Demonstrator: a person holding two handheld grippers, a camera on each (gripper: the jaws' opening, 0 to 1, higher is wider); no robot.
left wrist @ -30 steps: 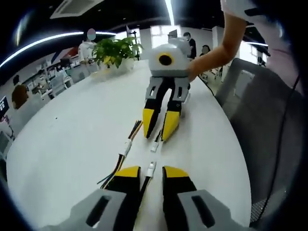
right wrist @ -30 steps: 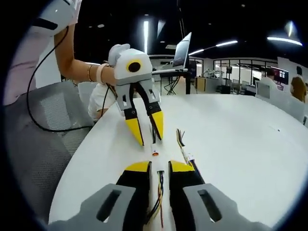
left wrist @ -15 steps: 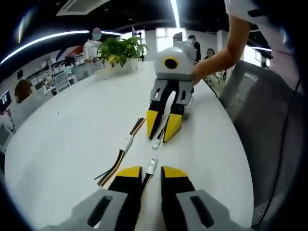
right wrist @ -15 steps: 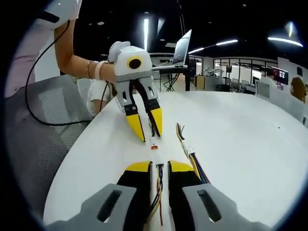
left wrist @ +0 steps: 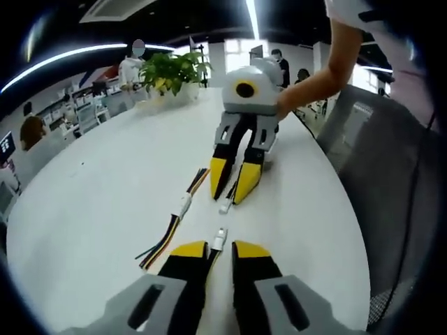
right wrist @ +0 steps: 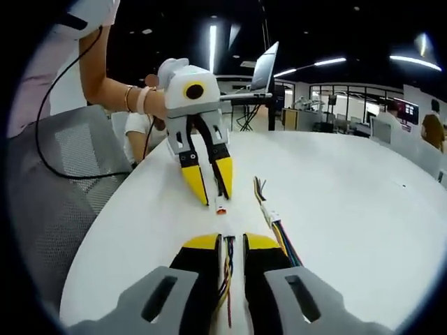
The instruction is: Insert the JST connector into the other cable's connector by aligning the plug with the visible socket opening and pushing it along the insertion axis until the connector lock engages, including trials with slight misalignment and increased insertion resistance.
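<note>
In the left gripper view, my left gripper (left wrist: 220, 250) is shut on a dark cable. Its small white connector (left wrist: 219, 239) sticks out just past the yellow fingertips. Facing it across the white table (left wrist: 105, 195), my right gripper (left wrist: 233, 183) is shut on the other cable. That cable's white connector (left wrist: 225, 207) points back at mine, with a short gap between the two. In the right gripper view, coloured wires (right wrist: 226, 276) run between the jaws of my right gripper (right wrist: 232, 242). The left gripper (right wrist: 211, 183) opposite holds its connector (right wrist: 221, 209) low over the table.
A spare cable with a white connector (left wrist: 185, 206) and fanned coloured wires lies left of the line between the grippers; it appears again as the spare cable (right wrist: 269, 213). A grey mesh chair (left wrist: 377, 160) stands at the table's edge. A potted plant (left wrist: 171, 73) sits far back.
Both grippers keep their cables and still face each other. The gap between the two connectors is about the same; only small shifts of the views.
</note>
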